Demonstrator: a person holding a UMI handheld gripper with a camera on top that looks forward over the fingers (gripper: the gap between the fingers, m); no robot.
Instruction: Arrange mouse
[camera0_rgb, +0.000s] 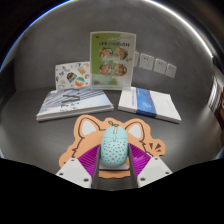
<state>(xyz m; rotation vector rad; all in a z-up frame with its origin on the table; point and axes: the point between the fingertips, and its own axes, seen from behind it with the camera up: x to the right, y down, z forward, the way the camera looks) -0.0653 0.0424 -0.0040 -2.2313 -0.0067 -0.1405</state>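
Observation:
A pale teal mouse (115, 148) with dark speckles sits over an orange, cat-shaped mouse mat (88, 128) with two ears at its far edge. My gripper (115, 160) is closed on the mouse. The purple pads (90, 166) press against its left and right sides. The rear of the mouse lies between the fingers and its nose points away from me. I cannot tell whether the mouse rests on the mat or is held just above it.
A striped book (75, 103) lies beyond the mat to the left, and a blue and white stack of books (150, 102) to the right. Two printed cards (113, 60) stand against the back wall, beside white wall sockets (156, 65).

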